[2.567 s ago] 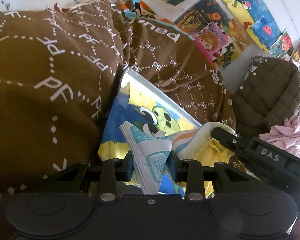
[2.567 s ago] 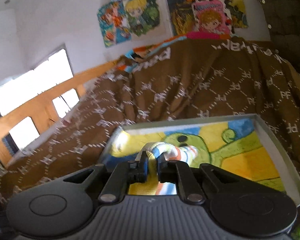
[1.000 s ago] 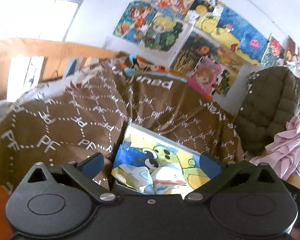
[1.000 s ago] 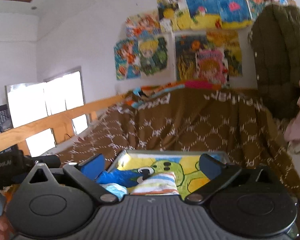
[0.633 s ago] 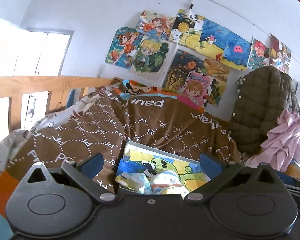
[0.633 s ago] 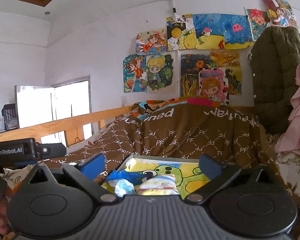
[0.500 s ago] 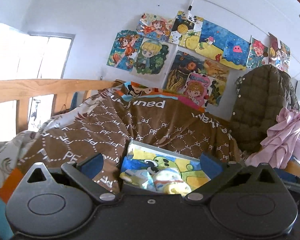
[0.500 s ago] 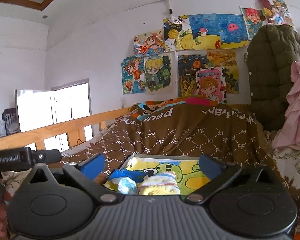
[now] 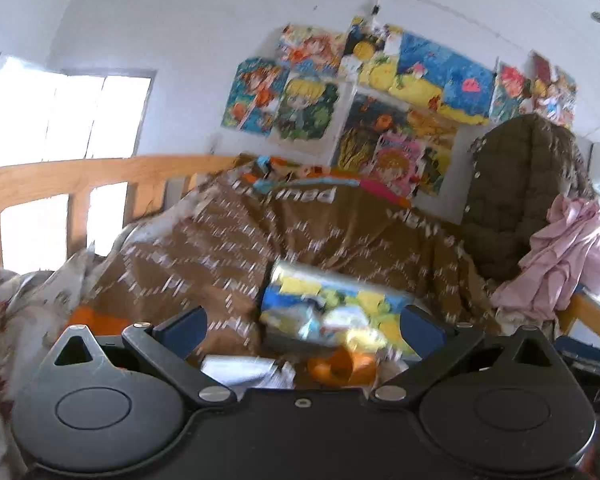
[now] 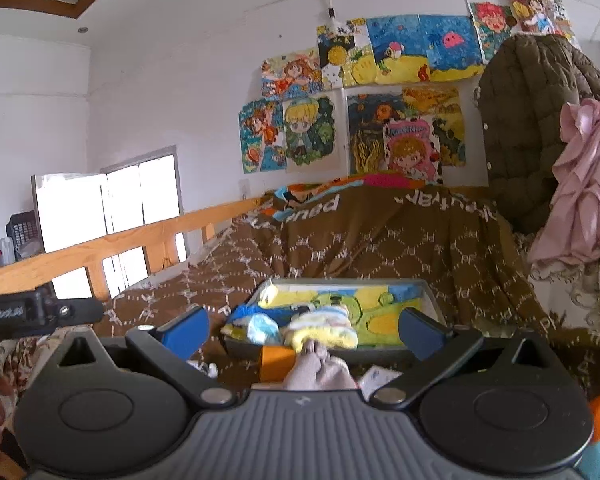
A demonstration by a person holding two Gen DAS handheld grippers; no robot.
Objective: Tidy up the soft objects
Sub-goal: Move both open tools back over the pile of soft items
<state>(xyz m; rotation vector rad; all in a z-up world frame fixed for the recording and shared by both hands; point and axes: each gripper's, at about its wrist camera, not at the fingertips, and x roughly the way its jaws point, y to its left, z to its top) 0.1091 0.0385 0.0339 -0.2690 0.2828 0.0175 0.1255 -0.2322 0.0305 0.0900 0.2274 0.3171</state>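
We take the grey tray (image 10: 431, 304) with the cartoon lining as our landmark; it sits on the brown patterned blanket (image 10: 380, 248). Inside it, at the near end, lie a striped yellow-and-white folded cloth (image 10: 324, 326) and, just to its left, a pale blue-white bundle (image 10: 262, 328). Our right gripper (image 10: 302, 332) stands wide apart and empty, short of the tray's near wall. Between that wall and the gripper lie a greyish soft piece (image 10: 320, 372) and an orange item (image 10: 276, 360). Our left gripper (image 9: 302, 330) is likewise spread wide, holding nothing; its view is blurred, so the orange item (image 9: 340, 366) before the tray (image 9: 300, 270) is perhaps the same one.
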